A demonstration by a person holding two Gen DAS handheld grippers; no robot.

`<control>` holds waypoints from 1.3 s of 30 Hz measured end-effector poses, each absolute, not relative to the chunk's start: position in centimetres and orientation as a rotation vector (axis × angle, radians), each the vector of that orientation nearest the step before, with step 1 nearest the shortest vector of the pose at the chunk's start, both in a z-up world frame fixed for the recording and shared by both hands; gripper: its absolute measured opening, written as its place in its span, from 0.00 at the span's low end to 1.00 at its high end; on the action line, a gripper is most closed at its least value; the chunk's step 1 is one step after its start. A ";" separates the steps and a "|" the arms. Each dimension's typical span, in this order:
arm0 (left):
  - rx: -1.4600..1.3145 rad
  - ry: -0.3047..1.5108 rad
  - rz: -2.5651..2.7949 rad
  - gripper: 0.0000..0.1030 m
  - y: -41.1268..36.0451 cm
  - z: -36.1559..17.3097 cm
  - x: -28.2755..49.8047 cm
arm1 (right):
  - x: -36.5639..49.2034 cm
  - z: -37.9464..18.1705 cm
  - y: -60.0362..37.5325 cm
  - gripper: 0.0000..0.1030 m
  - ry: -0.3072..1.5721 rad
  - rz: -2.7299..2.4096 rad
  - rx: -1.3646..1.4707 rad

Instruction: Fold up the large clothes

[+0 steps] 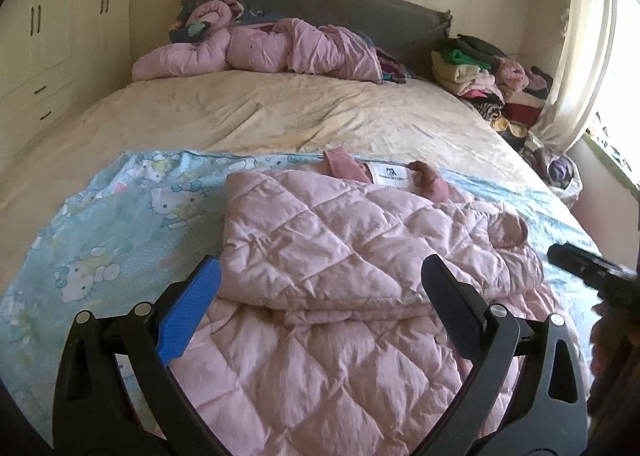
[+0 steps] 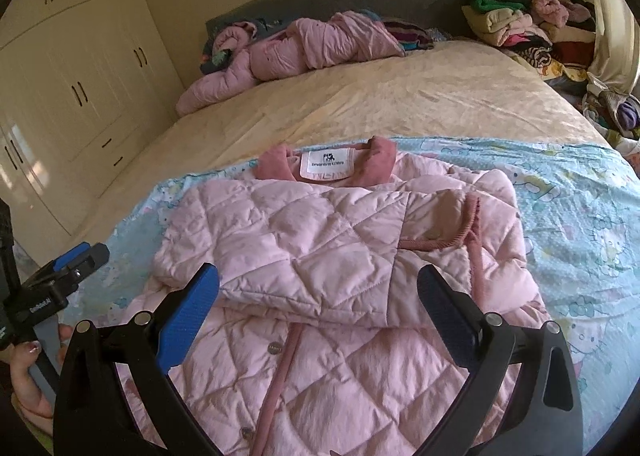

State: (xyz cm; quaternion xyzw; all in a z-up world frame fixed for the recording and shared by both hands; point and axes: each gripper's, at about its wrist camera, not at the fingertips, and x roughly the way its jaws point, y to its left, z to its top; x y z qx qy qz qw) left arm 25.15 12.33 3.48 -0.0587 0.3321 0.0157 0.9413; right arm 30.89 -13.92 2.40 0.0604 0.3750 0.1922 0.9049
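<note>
My left gripper point(image 1: 320, 296) and right gripper point(image 2: 318, 296), both spread wide and empty, hover over the pink quilted jacket point(image 2: 320, 240) at the bed's point(image 1: 280, 116) near edge; its puffy folded sleeves could spring apart.

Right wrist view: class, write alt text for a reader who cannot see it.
A pale pink quilted jacket lies on a blue cartoon-print sheet on a bed, its sleeves folded across the front. The open right claw hovers over it, holding nothing; the left claw shows at the left edge.

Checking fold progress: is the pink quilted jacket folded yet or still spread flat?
Partly folded. The pink quilted jacket has both sleeves laid across its chest, while the buttoned lower half lies flat toward the camera.
</note>
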 end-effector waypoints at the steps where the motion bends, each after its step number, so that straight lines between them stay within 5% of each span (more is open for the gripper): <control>1: -0.111 0.673 0.037 0.91 12.1 3.6 24.8 | 30.5 2.7 -14.2 0.96 0.769 0.394 0.127; 39: -0.020 0.614 0.044 0.91 7.1 6.7 11.6 | 15.1 8.3 -21.0 0.96 0.605 0.388 0.137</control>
